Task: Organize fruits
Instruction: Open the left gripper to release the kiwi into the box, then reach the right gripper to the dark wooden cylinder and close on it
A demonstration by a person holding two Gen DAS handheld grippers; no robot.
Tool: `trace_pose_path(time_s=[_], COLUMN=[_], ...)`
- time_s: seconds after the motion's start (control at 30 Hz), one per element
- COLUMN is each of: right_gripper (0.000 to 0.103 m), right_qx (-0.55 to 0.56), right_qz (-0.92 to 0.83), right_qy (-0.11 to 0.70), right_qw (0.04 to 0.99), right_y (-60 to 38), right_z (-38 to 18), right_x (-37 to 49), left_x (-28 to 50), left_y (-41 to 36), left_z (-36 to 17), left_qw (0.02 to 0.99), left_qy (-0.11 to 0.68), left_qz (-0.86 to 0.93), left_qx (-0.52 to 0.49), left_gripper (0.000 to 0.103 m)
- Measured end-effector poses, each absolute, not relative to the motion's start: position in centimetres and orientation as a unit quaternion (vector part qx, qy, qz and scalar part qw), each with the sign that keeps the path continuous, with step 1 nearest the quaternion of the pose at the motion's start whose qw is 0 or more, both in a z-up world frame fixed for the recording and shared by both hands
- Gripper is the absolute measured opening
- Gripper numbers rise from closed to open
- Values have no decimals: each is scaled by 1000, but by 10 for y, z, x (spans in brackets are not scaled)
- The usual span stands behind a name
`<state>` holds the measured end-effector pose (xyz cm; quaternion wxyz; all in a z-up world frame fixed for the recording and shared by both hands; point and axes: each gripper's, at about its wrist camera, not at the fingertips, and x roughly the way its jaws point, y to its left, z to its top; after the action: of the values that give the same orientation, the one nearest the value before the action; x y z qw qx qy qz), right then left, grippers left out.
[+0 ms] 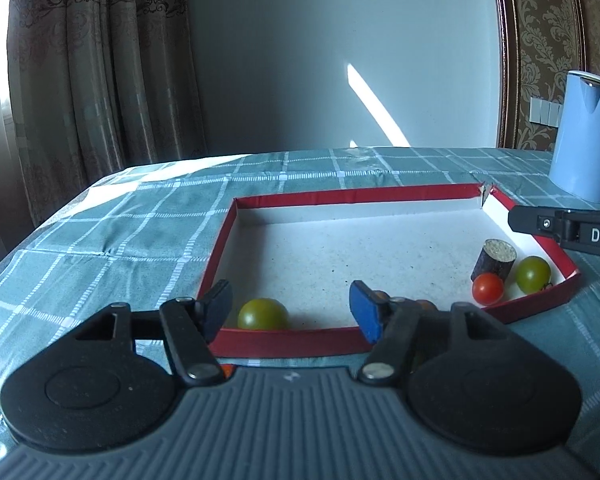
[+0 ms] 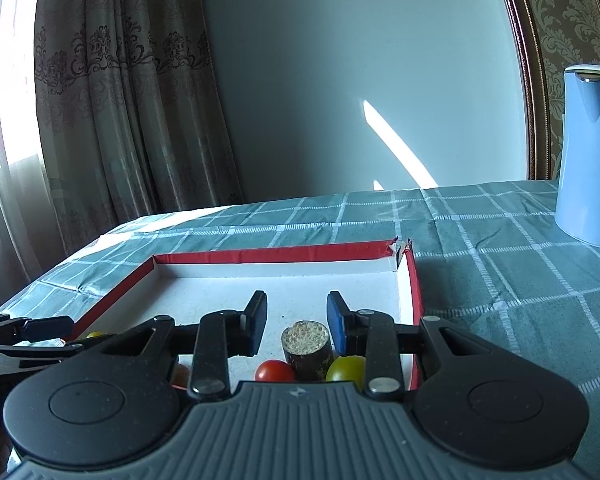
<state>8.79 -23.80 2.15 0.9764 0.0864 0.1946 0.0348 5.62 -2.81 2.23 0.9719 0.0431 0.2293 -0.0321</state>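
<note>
My left gripper [image 1: 292,306] hangs over the near wall of the red-rimmed box lid [image 1: 292,342], its blue-padded fingers [image 1: 365,316] spread wide with nothing between them. Just past the left finger, a green tomato [image 1: 262,314] lies inside the tray against that near wall.

My right gripper [image 2: 296,322] is spread too, holding nothing, and is poised over the tray's near right corner. Just beyond and below its tips stands a short dark cylinder [image 2: 306,348] with a pale speckled top, which looks like a cut piece of sugarcane, though I cannot be sure. A red cherry tomato [image 2: 274,371] sits at its left foot and a second green tomato [image 2: 346,367] at its right, both close against it; from my left camera the same trio huddles in the tray's right corner.

The tray rests on a teal checked tablecloth [image 2: 500,280]. A blue kettle [image 2: 590,156] stands well apart at the far right, with patterned curtains [image 2: 120,100] behind the table on the left.
</note>
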Motion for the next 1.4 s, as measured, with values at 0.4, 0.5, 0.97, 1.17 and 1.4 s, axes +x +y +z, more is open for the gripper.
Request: trace_pose_path(time_s=[0.4,0.5,0.97,1.17,1.4], right_gripper=[58,64,64,63,46], right_qx=[57,20,-36,-55,-91], right_qz=[186,203,197,200,164], right_qy=[213,217,248,255,270], right_qw=[957,955,948,945,945], right_y=[-191,-167,-129,-118,-106], right_z=[26,19,2,0,-4], right_x=[48,34,33,37,45], left_x=[11,16,14,14,15], left_y=[77,94,105,105,106], left_z=[22,16,13,13,12], left_qw=[981,975,974,975,974], left_qy=[159,178,177,176,181], left_qz=[110,122,103,99,97], left_qx=[-27,-55,-92,-94,-97], left_gripper=[91,94,103,103,103])
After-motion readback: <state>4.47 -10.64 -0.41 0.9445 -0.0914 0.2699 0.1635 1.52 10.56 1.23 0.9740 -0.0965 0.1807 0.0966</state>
